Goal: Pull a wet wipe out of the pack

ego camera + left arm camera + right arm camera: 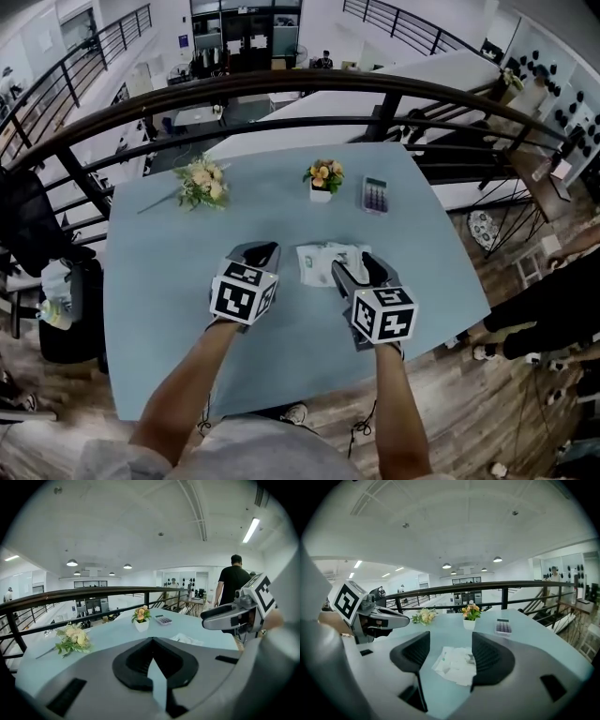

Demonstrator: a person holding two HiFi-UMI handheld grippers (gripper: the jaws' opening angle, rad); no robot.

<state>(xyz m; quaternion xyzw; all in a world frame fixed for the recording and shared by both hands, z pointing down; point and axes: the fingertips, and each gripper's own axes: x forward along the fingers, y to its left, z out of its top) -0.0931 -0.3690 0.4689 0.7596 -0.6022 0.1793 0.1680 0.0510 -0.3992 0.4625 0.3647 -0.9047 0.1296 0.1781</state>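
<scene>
Jaws of your right gripper [451,640] stand wide apart with nothing clamped. The wet wipe pack [457,663] shows in the gap between them, lying flat on the pale blue table [159,319]. Its wrapper is white and creased, with a little green print. In the right gripper view the right-hand jaw overlaps the pack's right edge; contact cannot be confirmed.

Jaws of your left gripper [151,641] are closed together, tips meeting, and hold nothing. Only a thin sliver of table shows between them.

In the head view the left gripper sits just left of the pack and apart from it, while the right gripper is over the pack's right end. Both grippers are side by side at the near middle of the table.

Farther out, a small white pot of orange flowers [322,178] stands upright beyond the pack. A calculator [375,194] lies to the pot's right, and a loose bouquet [202,182] lies at the far left. A dark railing [281,89] runs behind the table's far edge. A person in a black top [233,581] stands off to the right, back turned to the left gripper's camera.
</scene>
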